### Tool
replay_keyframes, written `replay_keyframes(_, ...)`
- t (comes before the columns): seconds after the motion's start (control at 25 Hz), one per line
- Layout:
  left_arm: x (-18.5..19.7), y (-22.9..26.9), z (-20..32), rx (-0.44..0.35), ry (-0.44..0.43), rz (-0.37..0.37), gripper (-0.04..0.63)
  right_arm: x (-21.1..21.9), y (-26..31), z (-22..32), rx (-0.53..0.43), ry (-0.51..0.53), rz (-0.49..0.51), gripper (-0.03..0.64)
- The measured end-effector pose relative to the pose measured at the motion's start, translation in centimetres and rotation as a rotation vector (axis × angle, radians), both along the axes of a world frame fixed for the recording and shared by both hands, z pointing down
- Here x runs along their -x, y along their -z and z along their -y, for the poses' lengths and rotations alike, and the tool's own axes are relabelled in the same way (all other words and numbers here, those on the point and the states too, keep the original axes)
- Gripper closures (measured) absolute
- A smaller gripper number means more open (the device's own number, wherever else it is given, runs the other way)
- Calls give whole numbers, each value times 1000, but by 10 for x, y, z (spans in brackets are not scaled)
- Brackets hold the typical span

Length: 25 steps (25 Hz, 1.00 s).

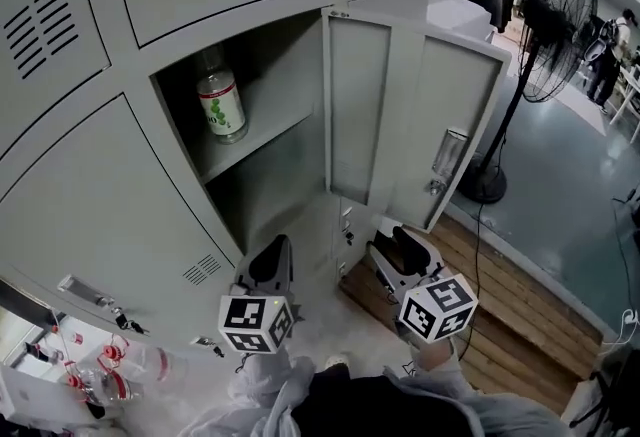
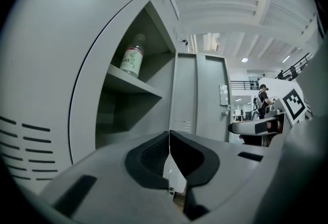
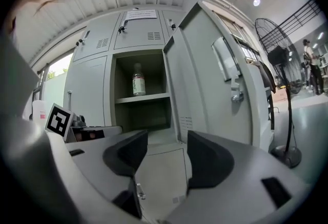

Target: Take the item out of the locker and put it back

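Locker (image 1: 300, 75) open, door (image 1: 400, 115) swung out to the right. Bottle (image 1: 221, 97) (clear, green-printed label) stands upright on the shelf (image 1: 262, 138) inside, toward the left wall. Left hand-held gripper (image 1: 274, 255): jaws pressed together, nothing between them. Right hand-held gripper (image 1: 397, 250): jaws apart, empty. Both sit low before the opening, side by side, well apart from the bottle. Standing fan (image 1: 560, 25) off to the right
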<state>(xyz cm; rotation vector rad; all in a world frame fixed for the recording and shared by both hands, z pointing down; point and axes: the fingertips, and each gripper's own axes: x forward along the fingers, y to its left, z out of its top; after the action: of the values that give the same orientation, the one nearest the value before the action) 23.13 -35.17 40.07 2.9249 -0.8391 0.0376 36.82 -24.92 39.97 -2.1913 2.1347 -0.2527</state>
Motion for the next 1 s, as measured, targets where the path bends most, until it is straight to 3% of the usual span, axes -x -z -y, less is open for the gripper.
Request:
replay_keyframes(0.52, 18, -9, 8, 15, 122, 4, 586, 18, -9, 58, -1, 186, 28, 393)
replay_keyframes(1.0, 82, -7, -25, 54, 471, 25, 588, 61, 21, 90, -34, 479, 28, 393)
